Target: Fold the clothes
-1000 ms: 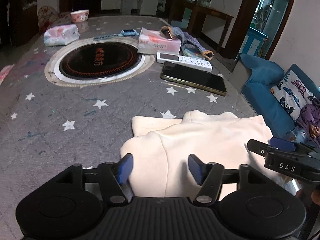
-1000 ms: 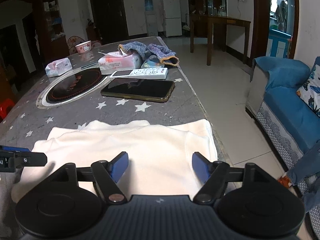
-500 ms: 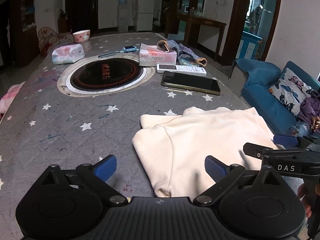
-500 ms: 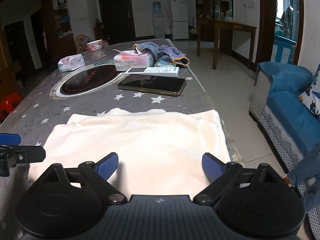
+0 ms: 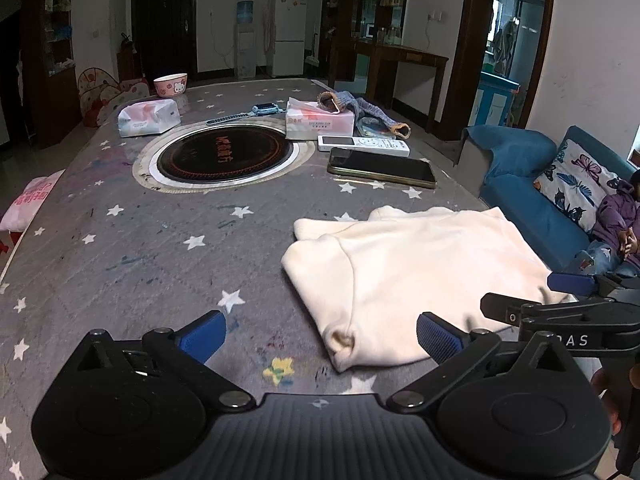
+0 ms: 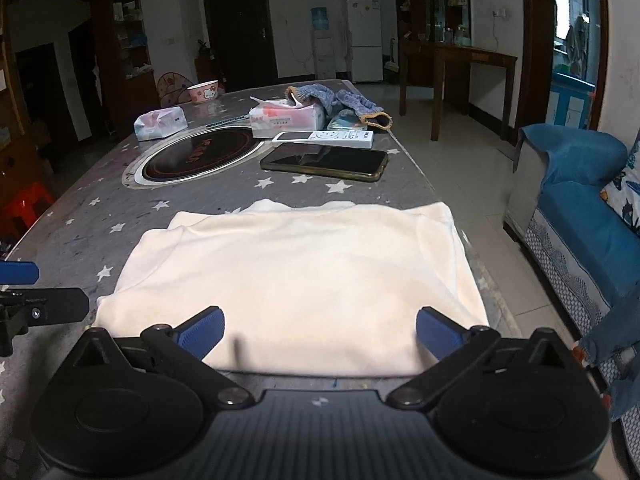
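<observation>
I am standing at a big grey table (image 5: 120, 248) with white stars on it. I will use the round black cooker plate (image 5: 224, 156) set in the table as my landmark.

The biggest loose thing is a cream-white folded top (image 6: 296, 276). It lies flat on the table, on my side of the cooker plate and off to its right, close to the table's right edge. One corner of it bunches up a little near me.

My left gripper (image 5: 320, 338) is above the table, on my side of the cooker plate. Its jaws are opening and are very wide. Only the near left corner of the top and bare table lie in the gap, and the blue fingers (image 5: 204, 334) do not touch the top. It holds nothing.

My right gripper (image 6: 320, 328) is farther right of the cooker plate, over the near edge of the top. Its jaws are opening too, very wide. The top lies under the gap, but I am not gripping it.

Just right of the cooker plate lies a dark phone (image 5: 382, 168). Behind the phone is a white remote (image 5: 362, 145). A tissue box (image 5: 318, 122) sits at the far right of the cooker plate. A tissue pack (image 5: 148, 118) sits at its far left. A pink bowl (image 5: 171, 84) is farther back still.
</observation>
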